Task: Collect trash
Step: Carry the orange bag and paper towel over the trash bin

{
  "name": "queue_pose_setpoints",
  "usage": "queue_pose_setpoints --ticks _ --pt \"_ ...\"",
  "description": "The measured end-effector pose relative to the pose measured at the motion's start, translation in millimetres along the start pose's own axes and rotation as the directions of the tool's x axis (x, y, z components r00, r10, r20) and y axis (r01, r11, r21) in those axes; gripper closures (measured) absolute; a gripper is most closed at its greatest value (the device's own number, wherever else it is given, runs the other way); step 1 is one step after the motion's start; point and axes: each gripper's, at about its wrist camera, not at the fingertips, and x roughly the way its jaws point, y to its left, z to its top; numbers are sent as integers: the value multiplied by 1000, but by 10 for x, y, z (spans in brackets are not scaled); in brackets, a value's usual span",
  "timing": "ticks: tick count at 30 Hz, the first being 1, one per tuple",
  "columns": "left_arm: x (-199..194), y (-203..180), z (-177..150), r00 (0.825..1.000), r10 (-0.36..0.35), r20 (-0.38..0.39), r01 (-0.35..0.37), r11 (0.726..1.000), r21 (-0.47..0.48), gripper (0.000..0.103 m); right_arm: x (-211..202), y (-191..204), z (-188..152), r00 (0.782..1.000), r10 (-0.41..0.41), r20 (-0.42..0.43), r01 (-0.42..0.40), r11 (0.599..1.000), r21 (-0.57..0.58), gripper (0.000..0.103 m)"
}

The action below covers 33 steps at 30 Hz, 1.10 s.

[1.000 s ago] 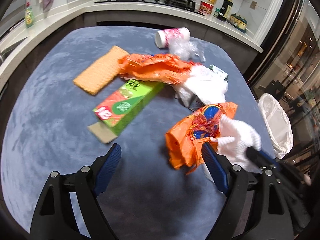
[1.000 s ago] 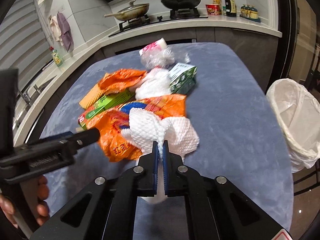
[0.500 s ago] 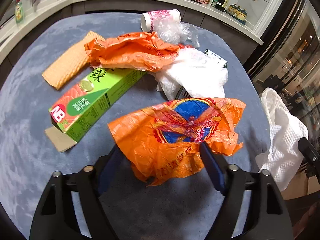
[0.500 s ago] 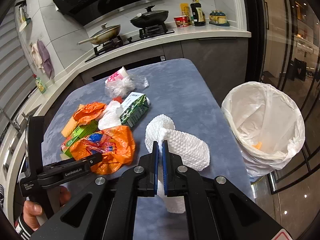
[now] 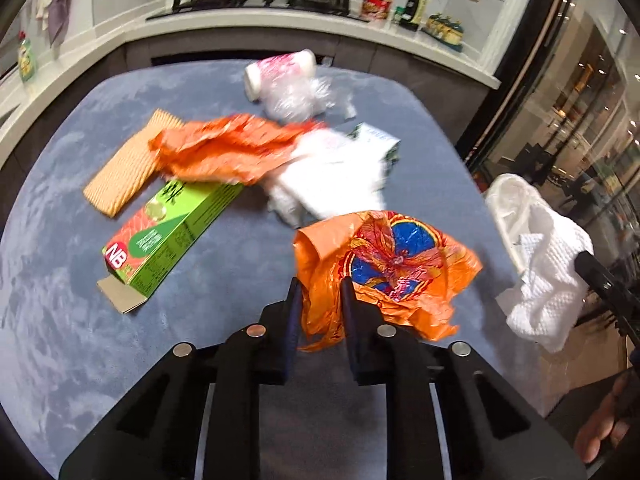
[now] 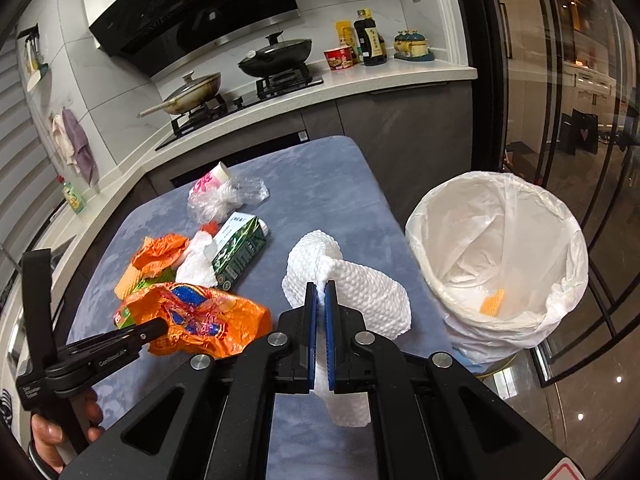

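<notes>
On the blue counter (image 5: pixel 60 320), our left tongs (image 5: pixel 320 292) are closing on the orange printed bag (image 5: pixel 392 264); our right tongs (image 6: pixel 320 300) stay clamped on the white paper towel (image 6: pixel 360 292), beside the lined bin (image 6: pixel 560 308).

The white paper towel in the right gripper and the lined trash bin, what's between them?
Nothing: in the right wrist view, only bare blue tabletop and its edge separate the paper towel from the trash bin.
</notes>
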Motion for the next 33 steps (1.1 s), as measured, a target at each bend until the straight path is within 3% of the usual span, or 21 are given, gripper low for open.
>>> queue_pose_setpoints --ticks 9,18,24,33 --pt "-292 -571 208 994 -80 72 73 994 83 85 -269 -377 192 995 -44 89 40 998 48 99" --pt "-376 -1417 478 976 -179 126 150 967 207 85 -547 -953 477 973 -140 185 122 987 105 99" --pt "-269 -1956 569 969 -215 123 175 945 276 85 -620 -1323 626 958 -194 212 167 976 136 99" --pt "29 -2443 618 974 -211 88 172 929 327 85 -504 -1707 715 956 -216 200 184 968 170 99"
